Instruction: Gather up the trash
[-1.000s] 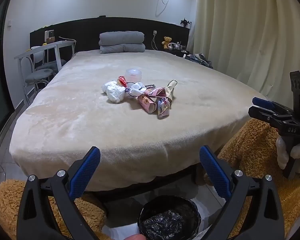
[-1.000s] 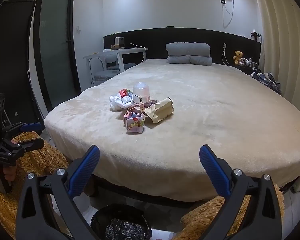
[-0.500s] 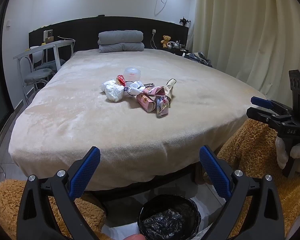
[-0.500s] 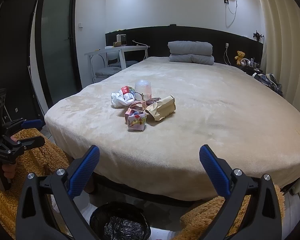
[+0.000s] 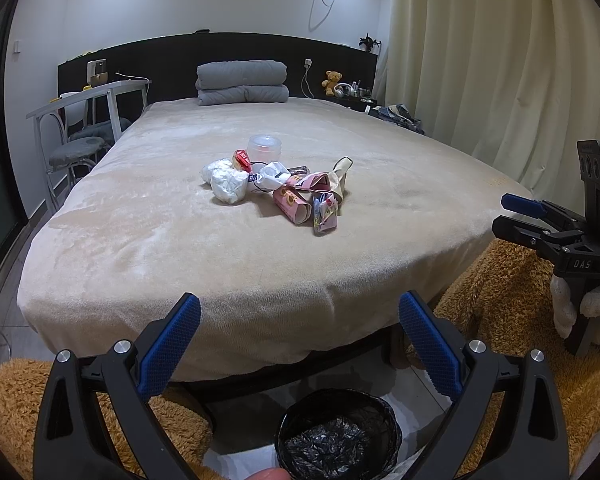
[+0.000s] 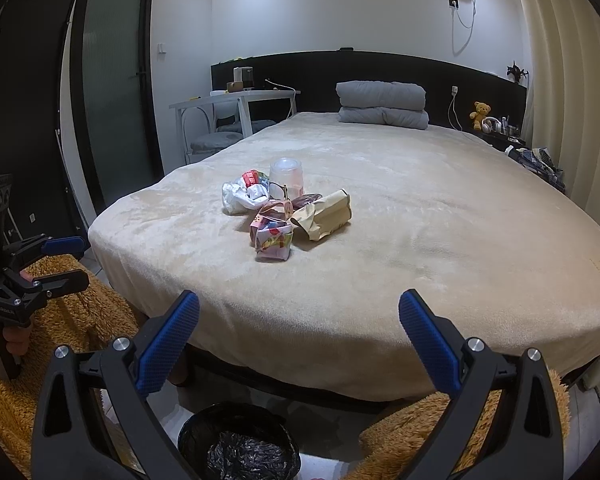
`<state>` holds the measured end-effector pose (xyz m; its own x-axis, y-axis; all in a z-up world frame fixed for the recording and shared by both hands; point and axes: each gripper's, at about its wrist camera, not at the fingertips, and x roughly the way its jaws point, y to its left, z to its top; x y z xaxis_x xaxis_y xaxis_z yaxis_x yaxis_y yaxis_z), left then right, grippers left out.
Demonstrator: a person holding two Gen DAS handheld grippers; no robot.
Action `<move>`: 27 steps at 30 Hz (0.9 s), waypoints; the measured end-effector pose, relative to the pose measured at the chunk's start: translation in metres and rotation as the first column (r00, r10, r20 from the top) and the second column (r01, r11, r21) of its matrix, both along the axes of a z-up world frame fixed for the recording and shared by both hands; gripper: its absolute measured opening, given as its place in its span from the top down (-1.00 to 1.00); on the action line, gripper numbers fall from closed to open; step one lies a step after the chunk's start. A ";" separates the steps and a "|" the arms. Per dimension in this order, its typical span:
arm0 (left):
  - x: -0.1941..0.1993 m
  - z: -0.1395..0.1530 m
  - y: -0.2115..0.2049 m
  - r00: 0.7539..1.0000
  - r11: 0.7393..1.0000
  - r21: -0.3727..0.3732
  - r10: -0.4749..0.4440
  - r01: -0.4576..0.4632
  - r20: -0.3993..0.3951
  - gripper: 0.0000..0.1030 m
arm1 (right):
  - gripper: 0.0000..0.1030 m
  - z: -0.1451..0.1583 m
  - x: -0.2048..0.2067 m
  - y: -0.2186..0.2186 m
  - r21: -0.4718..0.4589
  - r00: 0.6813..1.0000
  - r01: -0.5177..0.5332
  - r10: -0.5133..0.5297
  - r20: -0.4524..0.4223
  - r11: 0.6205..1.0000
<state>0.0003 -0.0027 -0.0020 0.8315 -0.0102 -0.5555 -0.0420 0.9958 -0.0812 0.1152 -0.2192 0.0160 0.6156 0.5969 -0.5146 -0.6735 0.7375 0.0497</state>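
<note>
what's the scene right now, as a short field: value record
setting: bed with beige cover
trash: pile of wrappers near the bed's middle, untouched
cup: clear plastic cup upright behind the pile
bin: black-lined bin on the floor at the bed's foot
left gripper: open, empty
right gripper: open, empty

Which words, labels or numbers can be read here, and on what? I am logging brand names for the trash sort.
"DAS": white letters on the black body of the right gripper, seen from the left wrist camera.
Print on the small red-and-white wrapper: too small to read.
Print on the pink patterned carton and the colourful crumpled snack packet: blurred, unreadable.
White marking on the left gripper: blurred, unreadable.
</note>
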 end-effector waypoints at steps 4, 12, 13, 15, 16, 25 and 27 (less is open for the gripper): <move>0.000 0.000 0.001 1.000 1.000 -0.002 -0.001 0.001 0.000 -0.88 | -0.92 -0.001 0.000 0.000 0.000 1.000 0.000 0.000 -0.001 1.000; 0.000 -0.001 0.001 1.000 1.000 0.000 -0.001 0.001 -0.001 -0.88 | -0.92 -0.002 0.000 0.001 -0.003 1.000 0.000 0.000 -0.001 1.000; 0.001 -0.001 0.001 1.000 1.000 0.000 -0.002 0.002 -0.001 -0.88 | -0.92 -0.002 0.000 0.002 -0.004 1.000 0.001 -0.001 -0.001 1.000; 0.000 -0.001 0.001 1.000 1.000 0.000 -0.001 0.001 -0.001 -0.88 | -0.92 -0.002 0.000 0.002 -0.005 1.000 0.001 -0.001 -0.002 1.000; 0.001 -0.001 0.001 1.000 1.000 0.000 -0.001 0.001 -0.001 -0.88 | -0.92 -0.002 0.000 0.002 -0.005 1.000 0.000 0.000 -0.001 1.000; 0.000 -0.001 0.001 1.000 1.000 0.000 -0.001 0.001 -0.002 -0.88 | -0.92 -0.001 0.000 0.003 -0.007 1.000 0.000 0.000 -0.001 1.000; 0.001 -0.001 0.001 1.000 1.000 0.000 -0.001 0.001 -0.002 -0.88 | -0.92 -0.002 0.000 0.004 -0.008 1.000 0.000 0.000 0.000 1.000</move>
